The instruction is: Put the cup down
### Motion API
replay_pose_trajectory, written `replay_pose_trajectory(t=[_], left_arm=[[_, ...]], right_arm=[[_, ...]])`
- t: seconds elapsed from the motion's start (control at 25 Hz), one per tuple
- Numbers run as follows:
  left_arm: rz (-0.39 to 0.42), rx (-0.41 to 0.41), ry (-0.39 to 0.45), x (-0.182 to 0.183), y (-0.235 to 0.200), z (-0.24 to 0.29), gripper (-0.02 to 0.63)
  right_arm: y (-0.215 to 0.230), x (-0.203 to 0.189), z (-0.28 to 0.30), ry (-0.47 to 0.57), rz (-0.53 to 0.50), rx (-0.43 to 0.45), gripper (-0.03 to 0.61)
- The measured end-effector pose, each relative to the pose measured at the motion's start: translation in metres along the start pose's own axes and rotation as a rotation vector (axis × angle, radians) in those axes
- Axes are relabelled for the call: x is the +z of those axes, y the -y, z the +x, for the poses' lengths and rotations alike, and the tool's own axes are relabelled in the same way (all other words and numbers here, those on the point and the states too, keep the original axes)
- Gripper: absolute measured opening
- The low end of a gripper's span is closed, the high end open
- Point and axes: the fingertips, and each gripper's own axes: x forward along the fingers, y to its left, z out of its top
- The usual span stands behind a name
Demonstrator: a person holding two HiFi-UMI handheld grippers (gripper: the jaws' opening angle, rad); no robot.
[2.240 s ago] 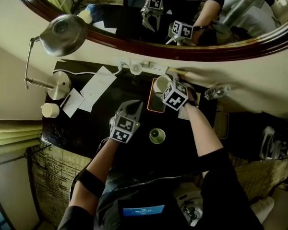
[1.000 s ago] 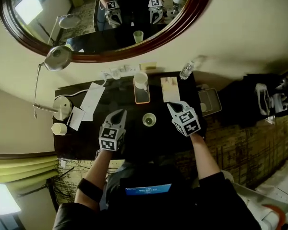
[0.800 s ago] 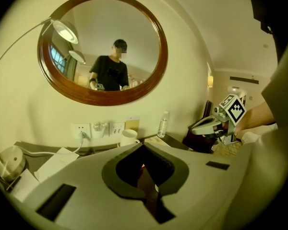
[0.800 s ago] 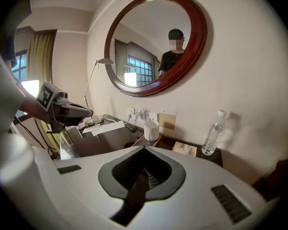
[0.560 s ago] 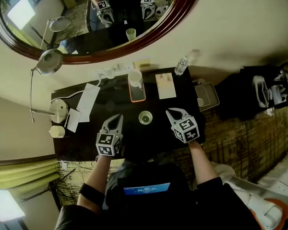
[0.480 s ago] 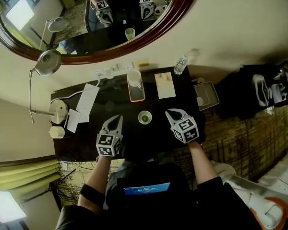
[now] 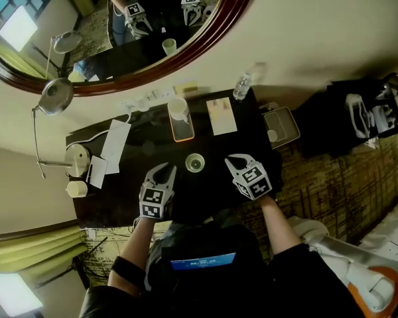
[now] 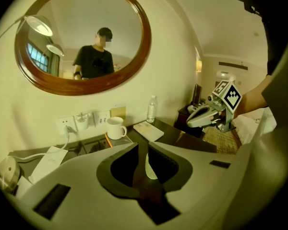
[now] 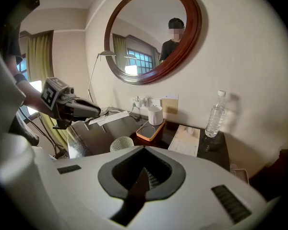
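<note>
White cup [image 7: 178, 108] stands upright on the tray [image 7: 184, 138], ahead of both grippers: right gripper [image 7: 234, 158] fingers together, left gripper [image 7: 165, 169] fingers just parting (both empty).

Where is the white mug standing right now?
In the head view, the white mug stands on the orange tray at the back of the dark desk, near the wall, left of the water bottle.

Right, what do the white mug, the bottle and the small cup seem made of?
The white mug: likely glazed ceramic, opaque and smooth. The bottle: probably clear plastic, see-through with a cap. The small cup: seemingly glass, translucent, dimpled.
</note>
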Motion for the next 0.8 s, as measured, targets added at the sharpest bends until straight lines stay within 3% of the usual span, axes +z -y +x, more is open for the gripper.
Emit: replay_pose_trajectory(t=[0.16,0.36,0.48,0.64,0.8], left_arm=[[0.053,-0.116,-0.098,-0.01,0.025,0.021,0.224],[0.158,-0.204,-0.219,-0.023,0.042,0.051,0.417],[0.27,-0.254,-0.312,-0.037,0.05,0.069,0.459],[0.452,-0.314,-0.428,-0.059,0.059,0.092,0.46],[0.552,-0.341,-0.502,-0.069,0.064,0.112,0.46]], right_arm=[[-0.003,-0.003,-0.006,-0.014,0.025,0.002,0.011],[0.002,-0.018,-0.011,-0.03,0.053,-0.005,0.011],[0.005,-0.024,-0.011,-0.032,0.061,-0.01,0.012],[0.008,-0.037,-0.011,-0.041,0.076,-0.01,0.012],[0.01,-0.051,-0.009,-0.053,0.096,-0.003,0.012]])
